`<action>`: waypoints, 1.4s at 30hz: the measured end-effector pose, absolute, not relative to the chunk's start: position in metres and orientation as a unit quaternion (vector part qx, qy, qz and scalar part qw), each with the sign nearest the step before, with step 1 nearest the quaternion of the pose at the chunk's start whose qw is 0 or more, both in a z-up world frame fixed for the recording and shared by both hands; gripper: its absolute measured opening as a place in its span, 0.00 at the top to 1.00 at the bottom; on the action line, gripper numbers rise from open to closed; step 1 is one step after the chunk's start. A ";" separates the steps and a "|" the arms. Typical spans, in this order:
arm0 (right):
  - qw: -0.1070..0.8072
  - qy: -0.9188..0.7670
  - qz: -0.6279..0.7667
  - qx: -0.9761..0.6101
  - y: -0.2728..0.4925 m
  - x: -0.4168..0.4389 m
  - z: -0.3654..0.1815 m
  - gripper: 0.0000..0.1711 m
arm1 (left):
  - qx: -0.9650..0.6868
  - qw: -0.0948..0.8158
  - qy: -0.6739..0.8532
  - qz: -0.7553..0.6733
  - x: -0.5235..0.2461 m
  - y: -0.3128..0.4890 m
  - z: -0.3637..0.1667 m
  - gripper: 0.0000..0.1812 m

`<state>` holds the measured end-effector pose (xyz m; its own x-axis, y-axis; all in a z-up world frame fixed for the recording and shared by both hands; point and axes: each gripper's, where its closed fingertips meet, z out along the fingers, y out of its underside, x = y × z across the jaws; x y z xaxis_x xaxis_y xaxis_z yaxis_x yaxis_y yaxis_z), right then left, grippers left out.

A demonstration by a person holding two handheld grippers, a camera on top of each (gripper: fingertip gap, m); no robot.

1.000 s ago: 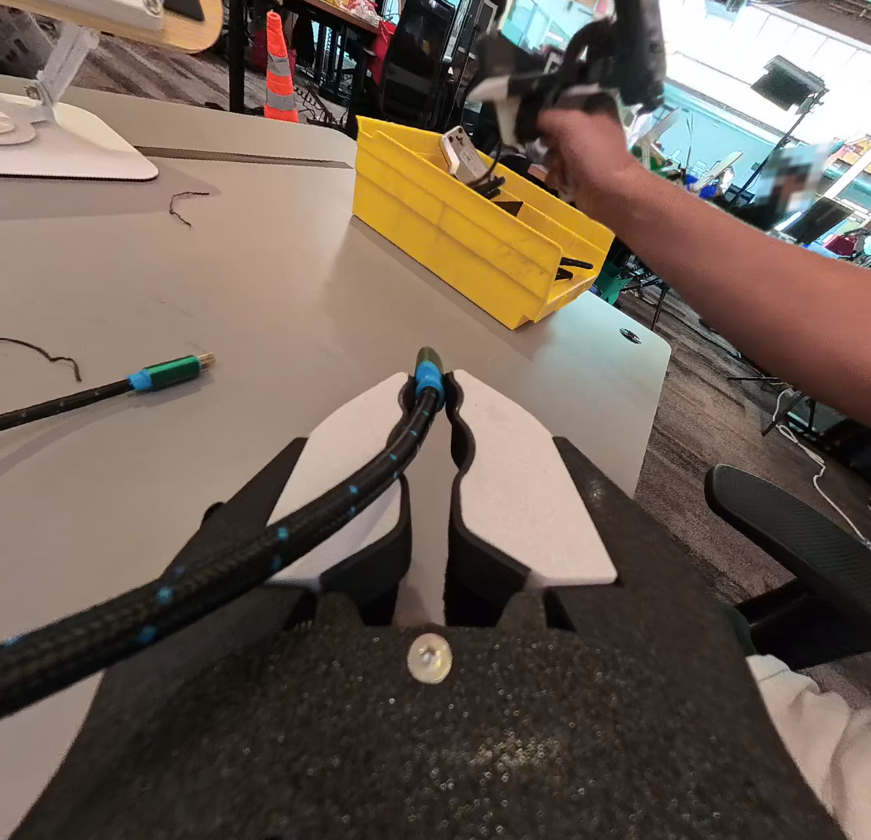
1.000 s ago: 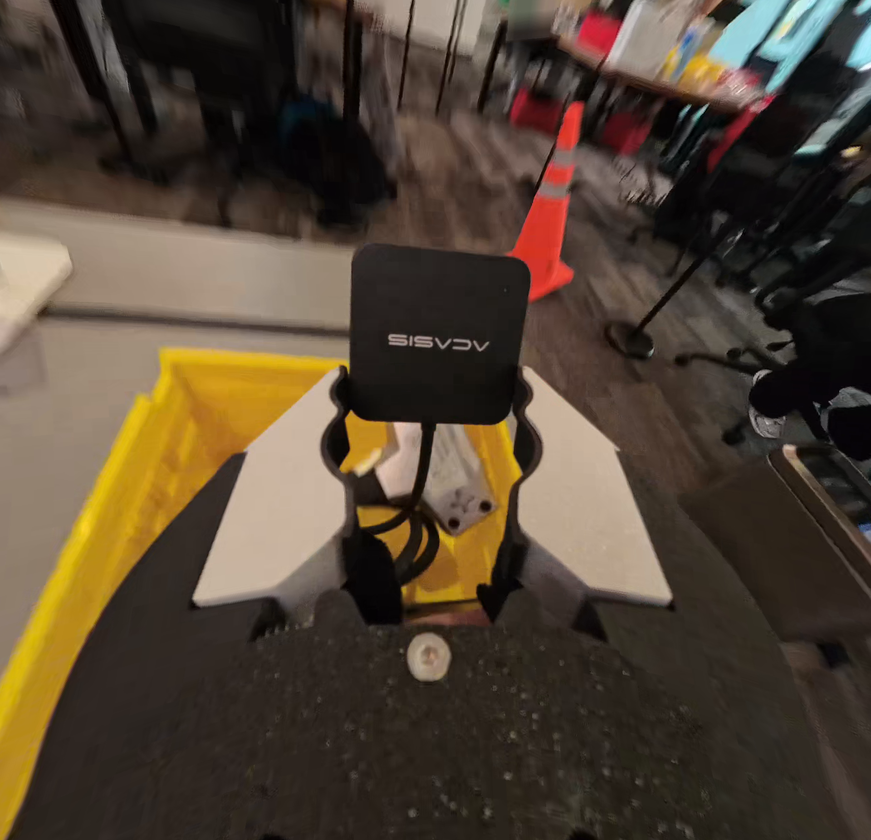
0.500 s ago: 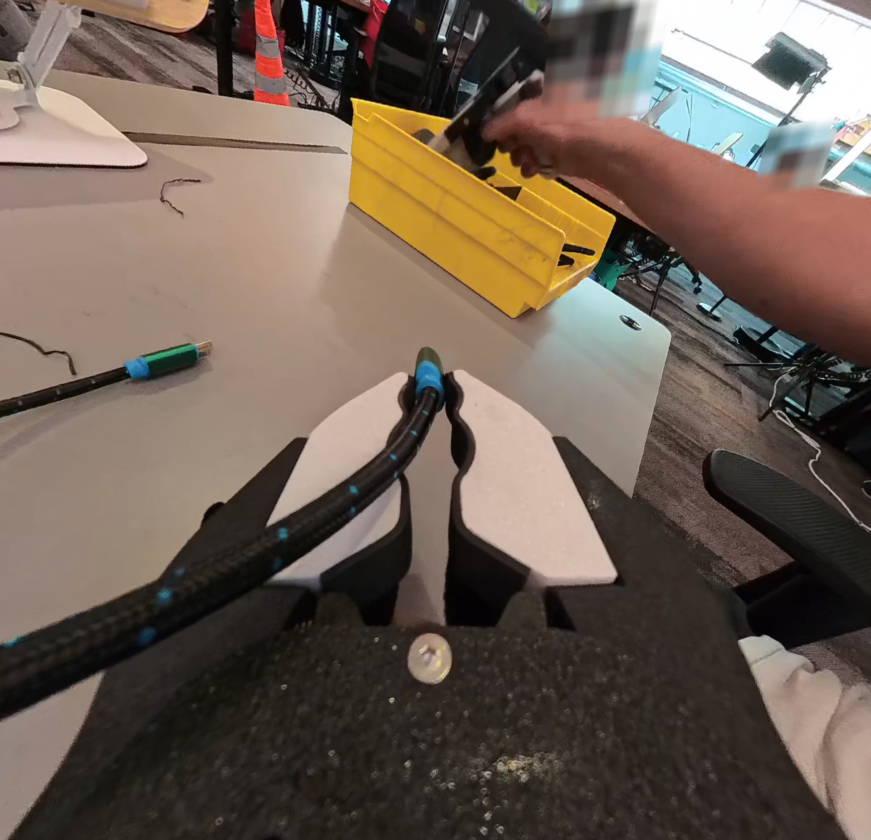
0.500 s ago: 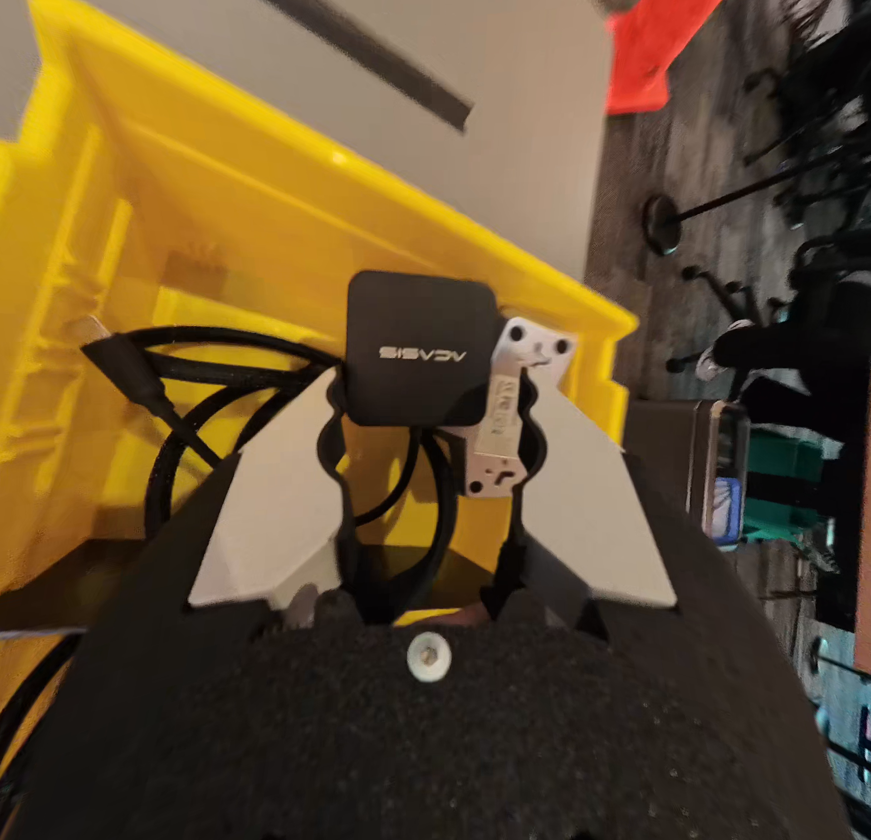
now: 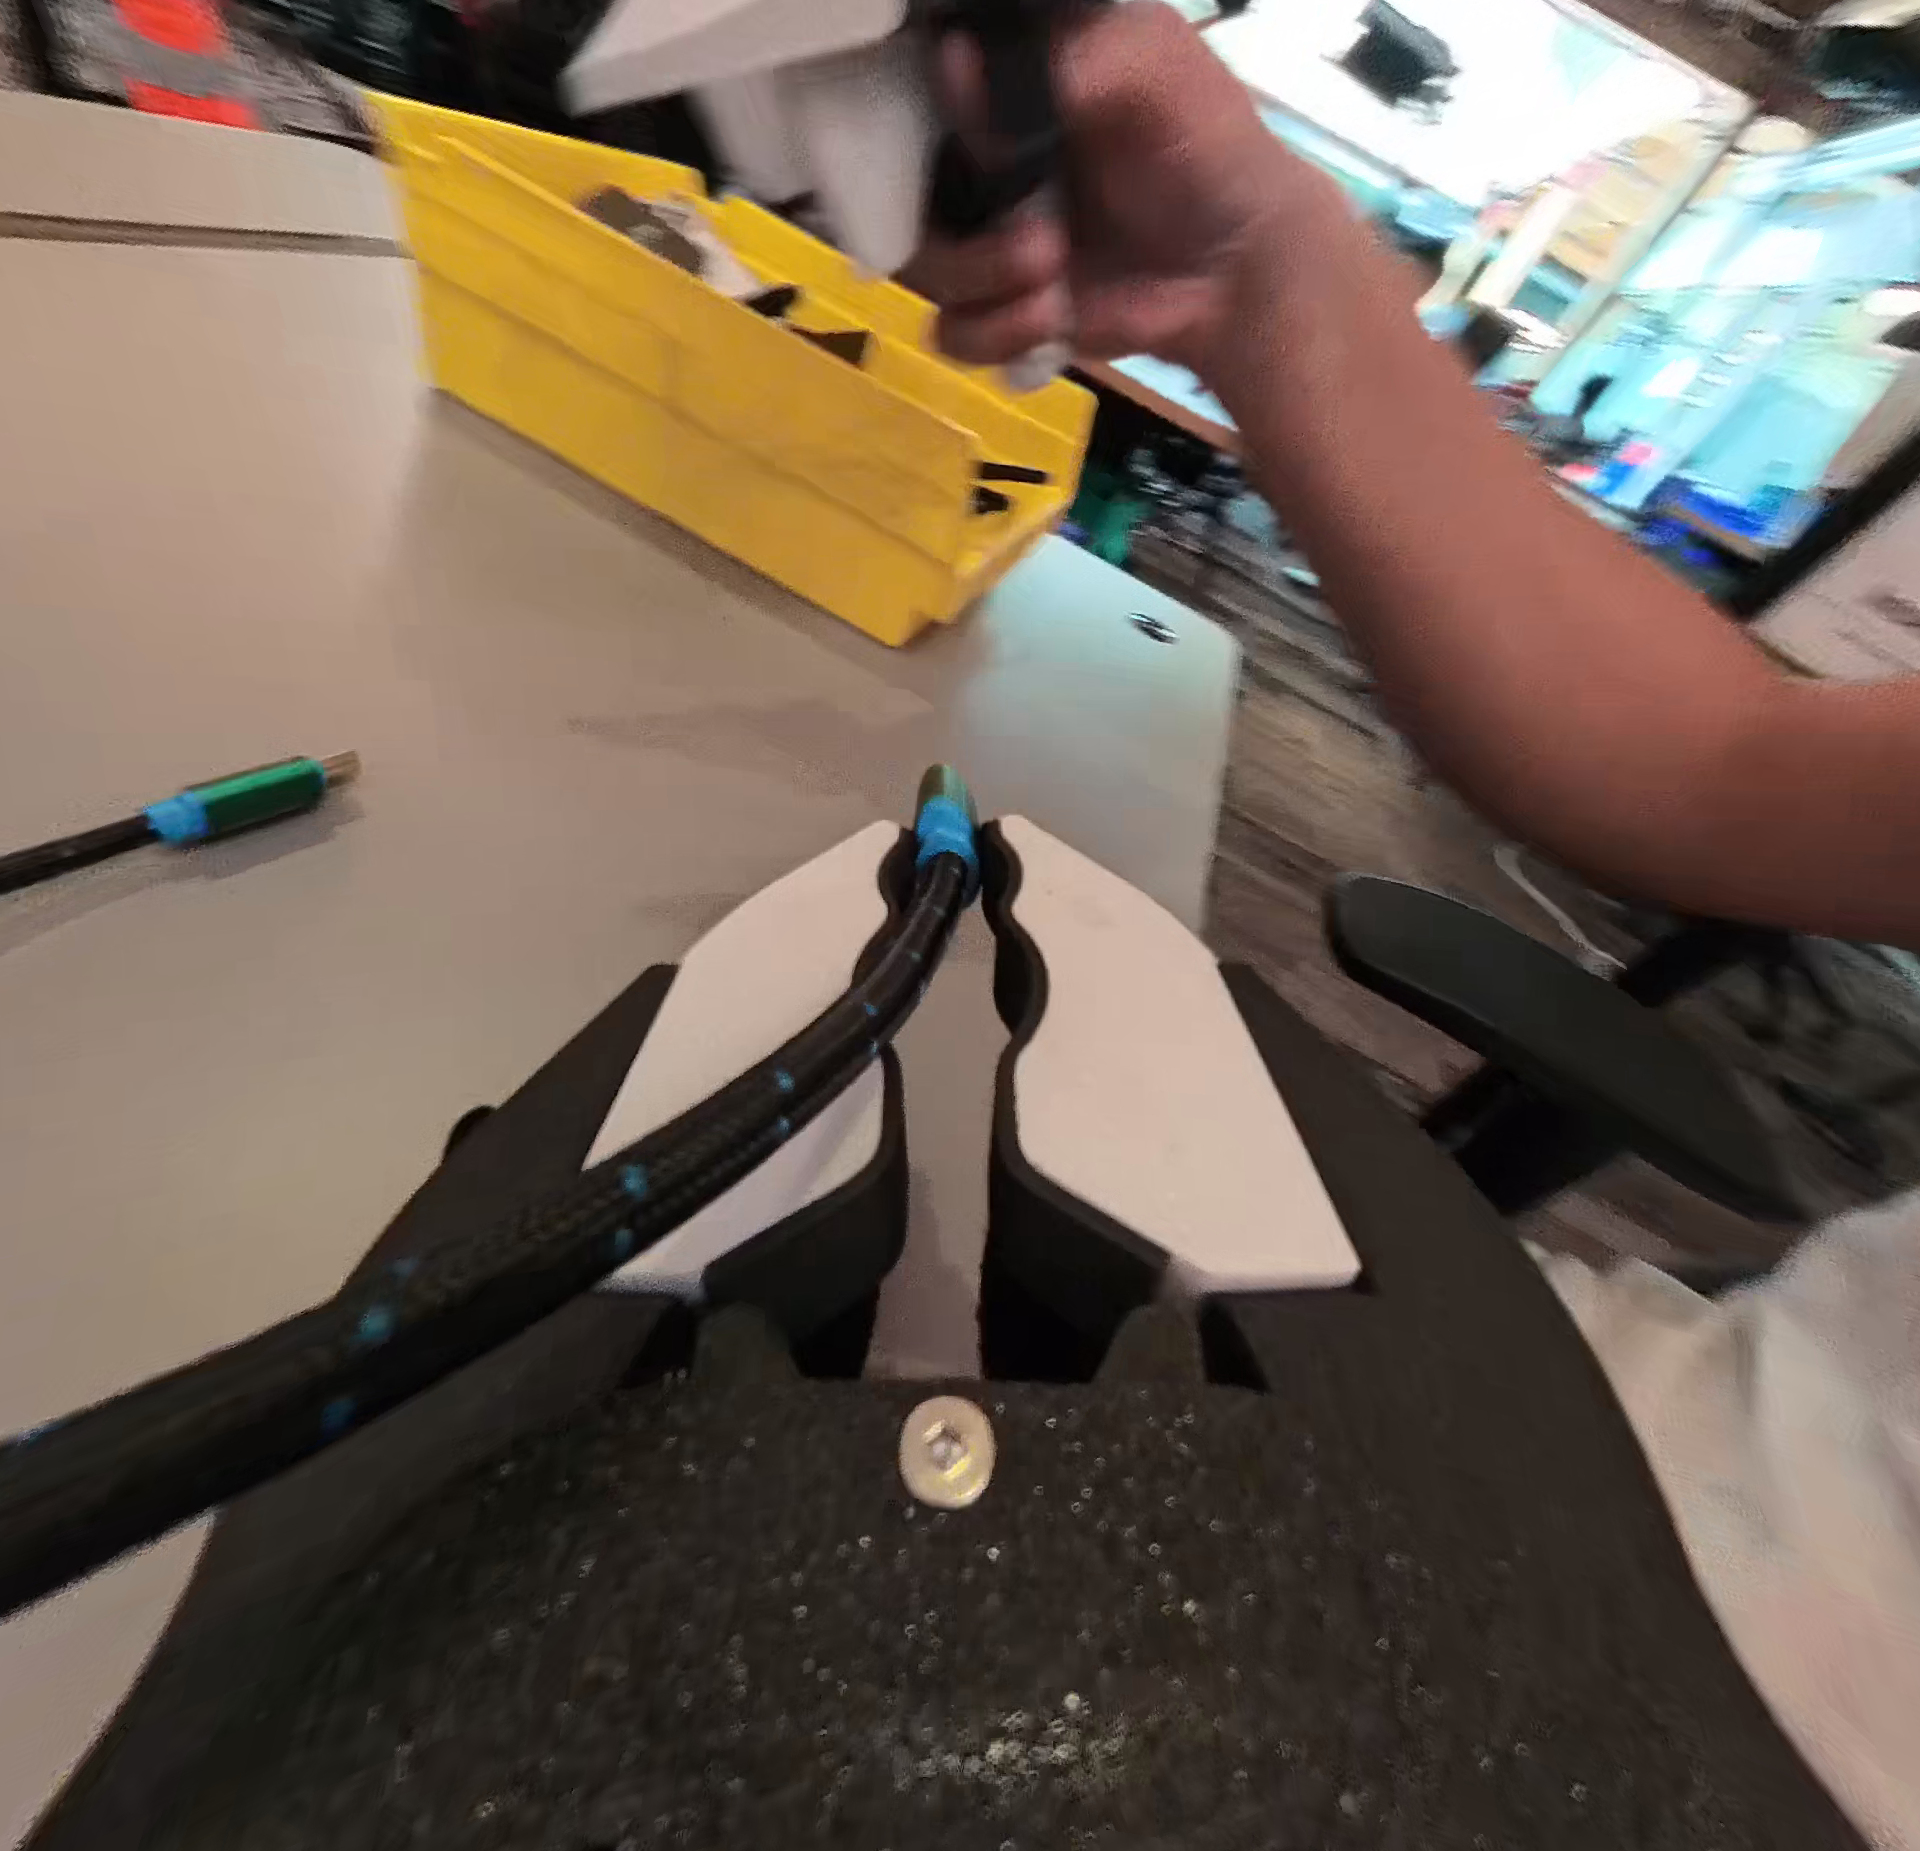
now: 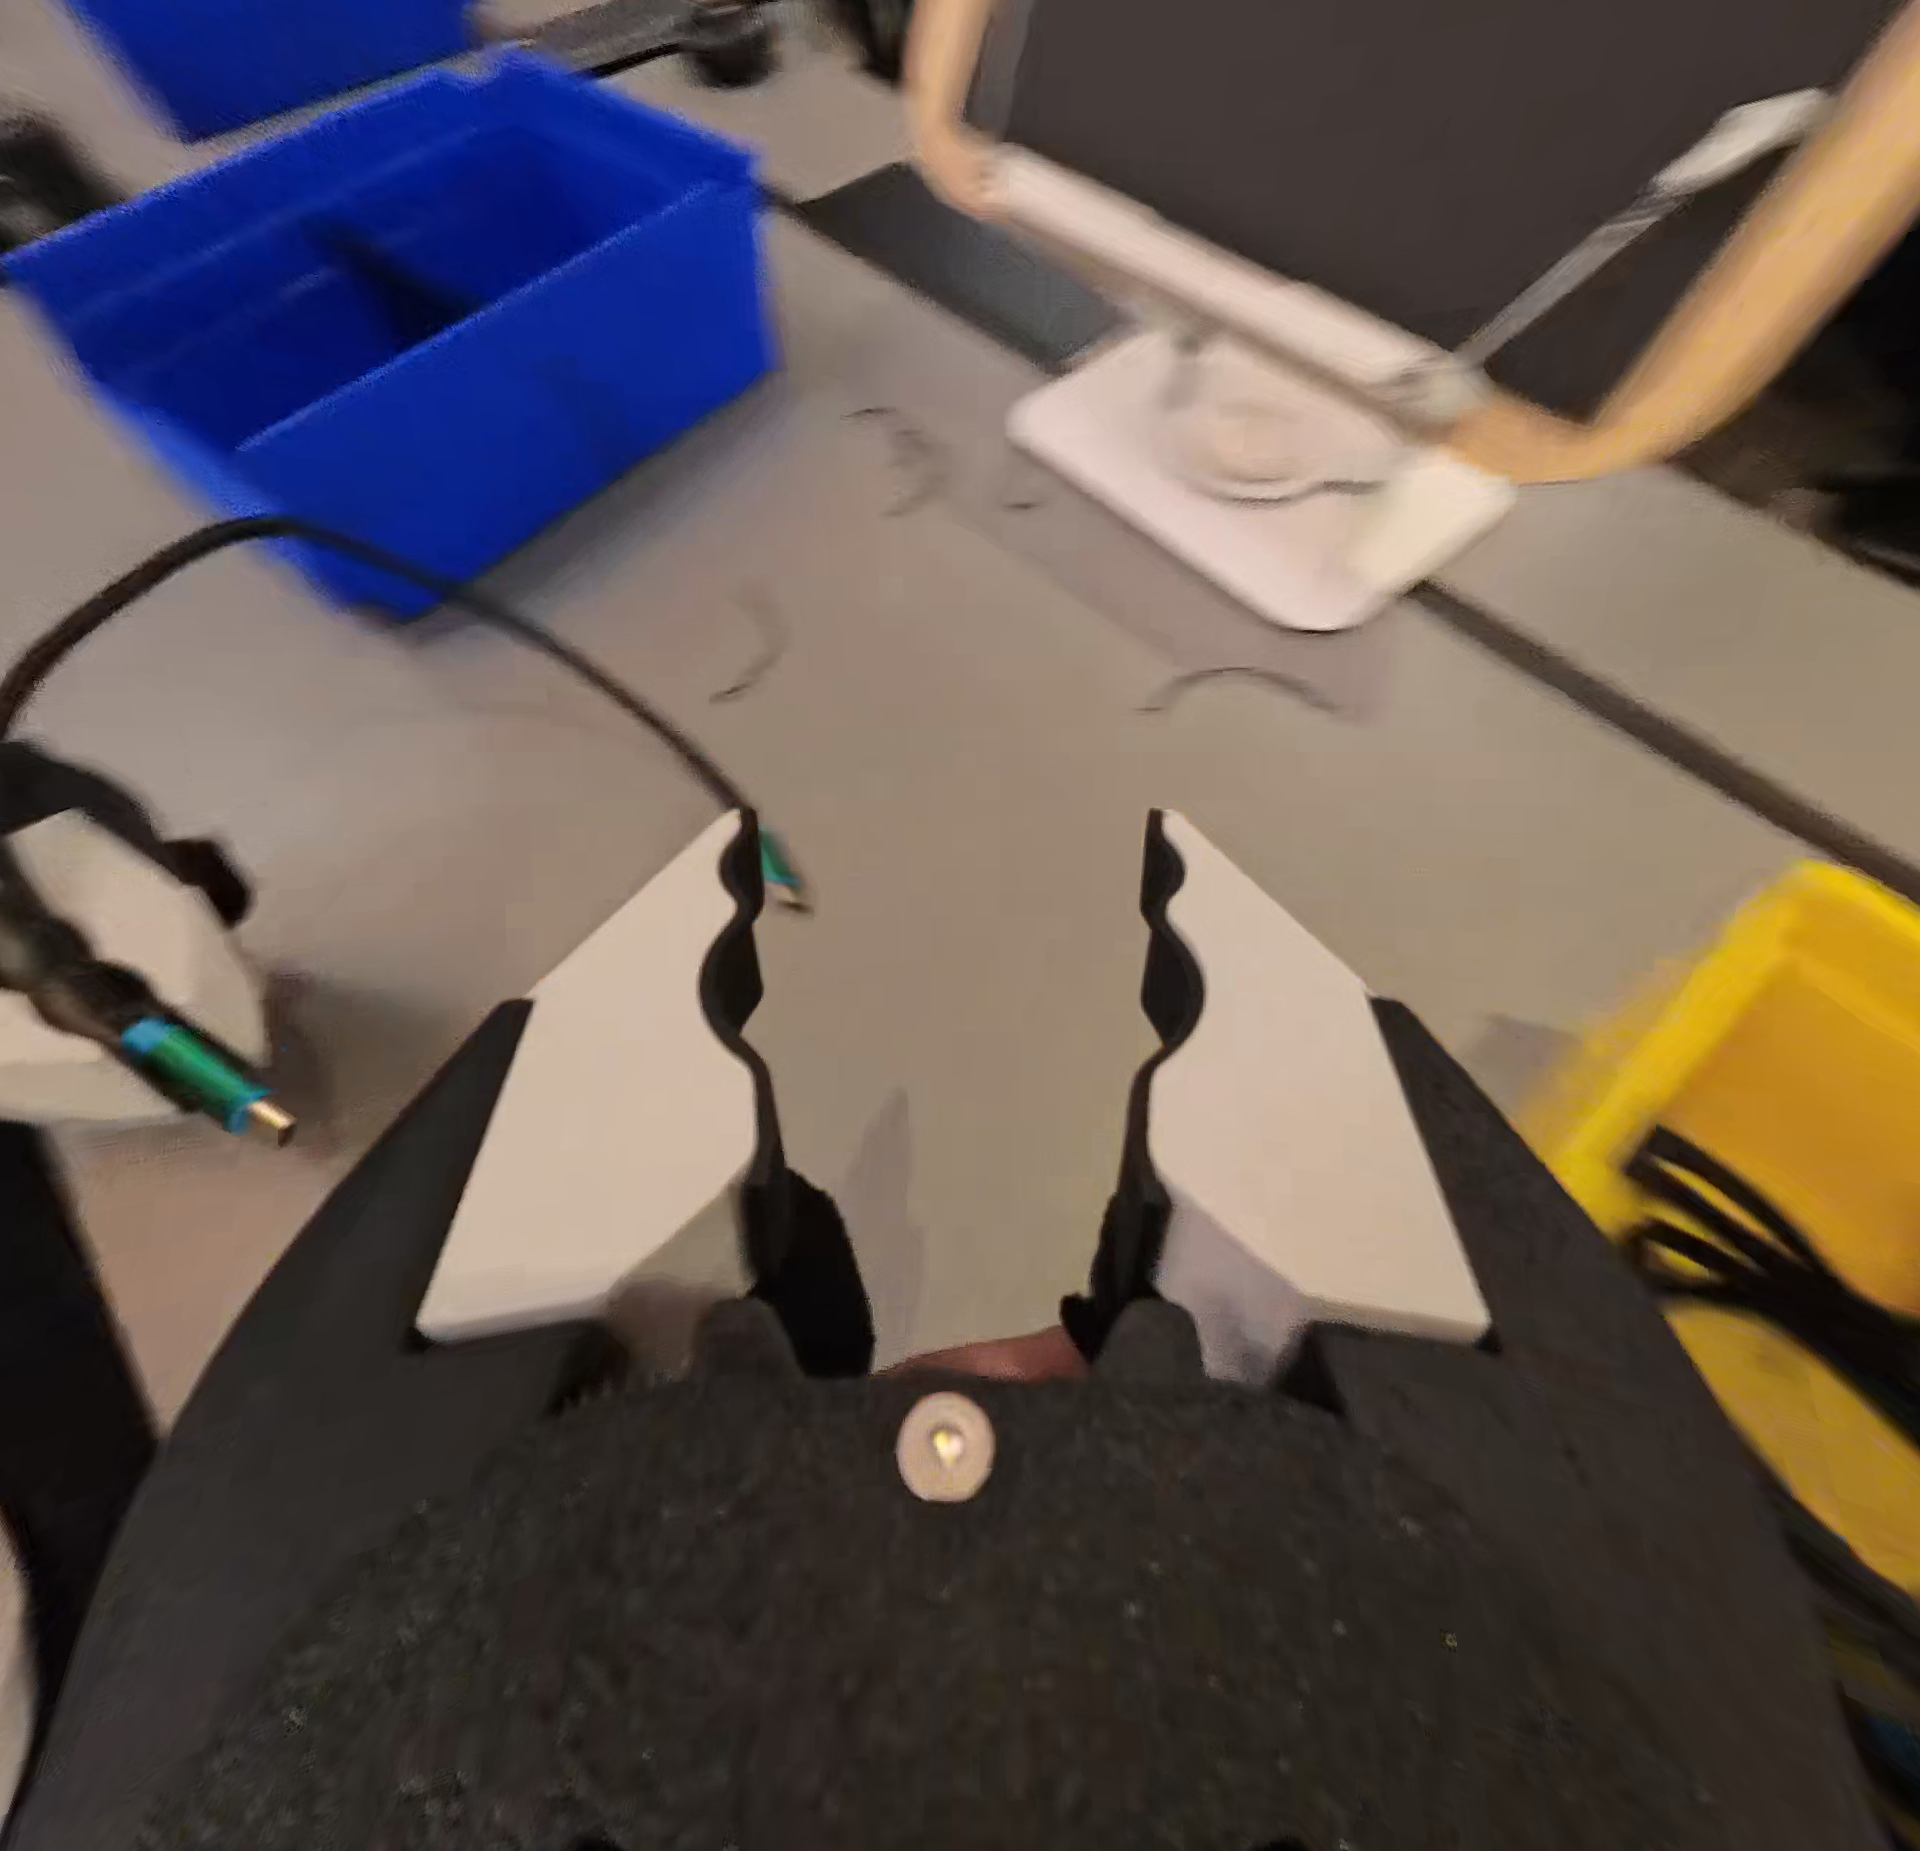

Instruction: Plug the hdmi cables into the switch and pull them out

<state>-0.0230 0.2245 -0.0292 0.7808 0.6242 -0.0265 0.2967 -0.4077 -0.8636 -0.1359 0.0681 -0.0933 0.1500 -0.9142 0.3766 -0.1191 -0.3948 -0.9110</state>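
Note:
My left gripper is shut on a black braided HDMI cable just behind its blue collar. The green plug pokes out past the fingertips, above the grey table. That plug also shows at the left of the right wrist view. A second HDMI cable lies on the table, its green plug to the left. My right gripper is open and empty above the table, with the second plug beside its left fingertip. The switch is not clearly visible.
A yellow bin with black cables stands near the table's right edge. Blue bins sit at the far left in the right wrist view, and a white stand base lies beyond. A black chair is off the table's edge.
My right gripper lowered the black switch into the yellow bin, let it go and opened. It now faces the table. My left gripper still holds its cable in much the same place.

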 end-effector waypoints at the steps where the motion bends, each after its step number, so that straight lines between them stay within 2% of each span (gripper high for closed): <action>1: 0.456 -0.302 0.200 -0.813 0.216 -0.043 -0.042 0.57 | -0.637 0.361 0.411 -0.543 -0.132 0.055 -0.090 0.94; 8: 0.419 -0.410 0.289 -0.757 0.169 -0.151 -0.114 0.58 | -0.530 0.236 0.497 -0.645 -0.126 -0.015 -0.078 0.94; 13: 0.444 -0.480 0.235 -0.719 0.160 -0.182 -0.124 0.71 | -0.508 0.211 0.530 -0.646 -0.127 -0.033 -0.080 0.94; 14: 0.461 -0.486 0.209 -0.713 0.163 -0.182 -0.121 0.79 | -0.508 0.206 0.532 -0.646 -0.127 -0.035 -0.081 0.94; 15: 0.488 -0.484 0.181 -0.703 0.168 -0.180 -0.114 0.95 | -0.510 0.204 0.530 -0.646 -0.127 -0.034 -0.082 0.94; 18: 0.514 -0.484 0.173 -0.687 0.172 -0.174 -0.100 0.97 | -0.525 0.215 0.516 -0.642 -0.126 -0.026 -0.086 0.91; 19: 0.503 -0.475 0.182 -0.698 0.173 -0.169 -0.097 0.97 | -0.535 0.226 0.508 -0.636 -0.125 -0.019 -0.087 0.84; 22: 0.528 -0.431 0.170 -0.712 0.185 -0.135 -0.067 0.97 | -0.558 0.260 0.476 -0.628 -0.128 0.007 -0.084 0.67; 26: 0.570 -0.387 0.082 -0.720 0.191 -0.061 -0.001 0.96 | -0.565 0.322 0.390 -0.652 -0.144 0.049 -0.061 0.61; 29: 0.600 -0.348 -0.015 -0.720 0.187 -0.001 0.047 0.96 | -0.564 0.353 0.311 -0.679 -0.161 0.080 -0.047 0.63; 32: 0.606 -0.323 -0.034 -0.726 0.174 0.046 0.080 0.96 | -0.570 0.358 0.242 -0.699 -0.175 0.104 -0.043 0.65; 38: 0.600 -0.211 -0.183 -0.750 0.173 0.169 0.123 0.97 | -0.584 0.362 0.261 -0.678 -0.171 0.103 -0.051 0.68; 42: 0.570 -0.195 -0.282 -0.747 0.168 0.219 0.119 0.96 | -0.585 0.354 0.295 -0.667 -0.160 0.086 -0.055 0.69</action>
<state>0.2190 0.1679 0.1194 0.7650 -0.0287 0.6434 0.6128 -0.2749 -0.7409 -0.1596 0.0859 -0.0551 -0.0647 -0.8176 0.5722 0.1267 -0.5755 -0.8080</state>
